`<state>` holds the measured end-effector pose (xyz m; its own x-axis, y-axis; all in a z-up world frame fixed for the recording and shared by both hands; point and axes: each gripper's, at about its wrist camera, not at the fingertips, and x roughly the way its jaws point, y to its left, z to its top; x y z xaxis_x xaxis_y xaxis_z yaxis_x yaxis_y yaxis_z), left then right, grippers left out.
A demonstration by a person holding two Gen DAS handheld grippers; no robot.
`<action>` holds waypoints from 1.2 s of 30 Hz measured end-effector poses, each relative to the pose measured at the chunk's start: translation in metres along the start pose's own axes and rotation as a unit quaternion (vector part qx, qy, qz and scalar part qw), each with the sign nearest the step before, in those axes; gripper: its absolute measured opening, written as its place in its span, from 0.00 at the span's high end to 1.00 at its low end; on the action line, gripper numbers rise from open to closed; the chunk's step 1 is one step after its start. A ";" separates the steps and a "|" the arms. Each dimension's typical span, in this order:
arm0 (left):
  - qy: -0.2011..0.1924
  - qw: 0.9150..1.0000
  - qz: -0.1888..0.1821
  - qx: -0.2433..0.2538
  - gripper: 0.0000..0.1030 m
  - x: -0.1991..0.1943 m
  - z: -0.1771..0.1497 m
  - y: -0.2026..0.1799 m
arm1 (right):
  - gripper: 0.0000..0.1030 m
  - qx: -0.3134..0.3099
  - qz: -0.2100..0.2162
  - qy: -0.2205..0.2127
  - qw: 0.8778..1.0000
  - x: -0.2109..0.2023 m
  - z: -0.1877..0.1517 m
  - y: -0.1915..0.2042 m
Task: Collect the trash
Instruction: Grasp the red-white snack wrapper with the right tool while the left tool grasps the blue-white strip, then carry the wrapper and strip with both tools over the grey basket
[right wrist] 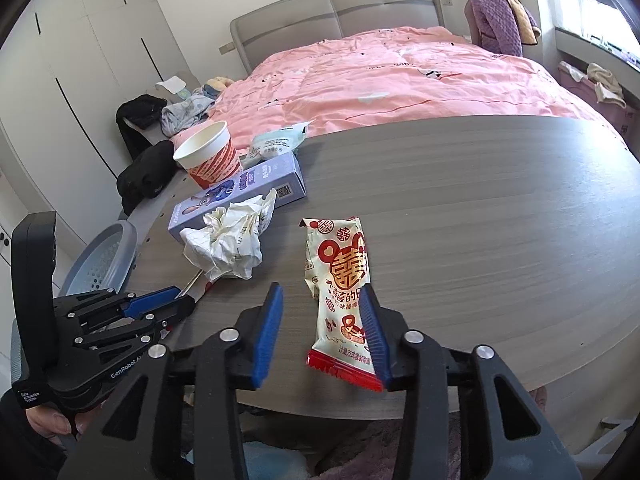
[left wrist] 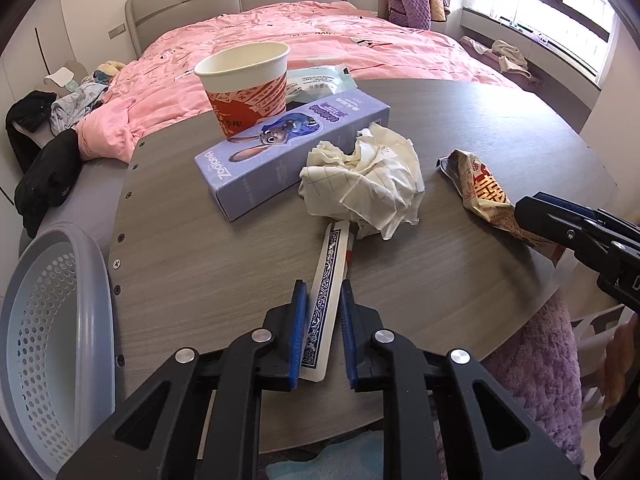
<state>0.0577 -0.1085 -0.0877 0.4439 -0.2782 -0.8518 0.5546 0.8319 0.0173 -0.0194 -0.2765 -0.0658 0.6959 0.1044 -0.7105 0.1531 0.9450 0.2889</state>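
On the grey wooden table [left wrist: 480, 120] lie a crumpled white paper [left wrist: 368, 176], a purple toothpaste box [left wrist: 288, 144], a red-and-white paper cup [left wrist: 248, 88] and a cream-and-red snack wrapper [left wrist: 484, 188]. My left gripper [left wrist: 323, 285] is shut on a flat blue-patterned packet [left wrist: 326, 264] whose far end reaches under the crumpled paper. In the right wrist view my right gripper [right wrist: 320, 290] stands open around the snack wrapper [right wrist: 340, 276]. The wrapper rests against the right finger and stays apart from the left one.
A grey perforated basket [left wrist: 60, 300] stands by the table's left edge. A wipes pack [left wrist: 316, 80] lies behind the cup. A bed with a pink quilt [left wrist: 320, 40] is beyond the table, with dark clothes [left wrist: 44, 176] to its left. A purple blanket [left wrist: 536, 360] hangs at the near right.
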 end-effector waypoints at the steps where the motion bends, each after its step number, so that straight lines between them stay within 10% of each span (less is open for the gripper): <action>1: 0.000 1.000 -0.002 -0.003 0.87 -0.001 -0.001 0.001 | 0.59 -0.001 0.000 0.001 1.000 0.001 0.001 0.000; 36: -0.053 0.995 -0.020 -0.079 0.92 -0.061 -0.011 0.041 | 0.72 -0.030 -0.035 0.015 0.999 0.018 0.006 0.007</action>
<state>0.0457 -0.0519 -0.0410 0.4995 -0.3548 -0.7903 0.4599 0.8817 -0.1052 -0.0019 -0.2701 -0.0729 0.6637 0.0466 -0.7466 0.1567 0.9673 0.1996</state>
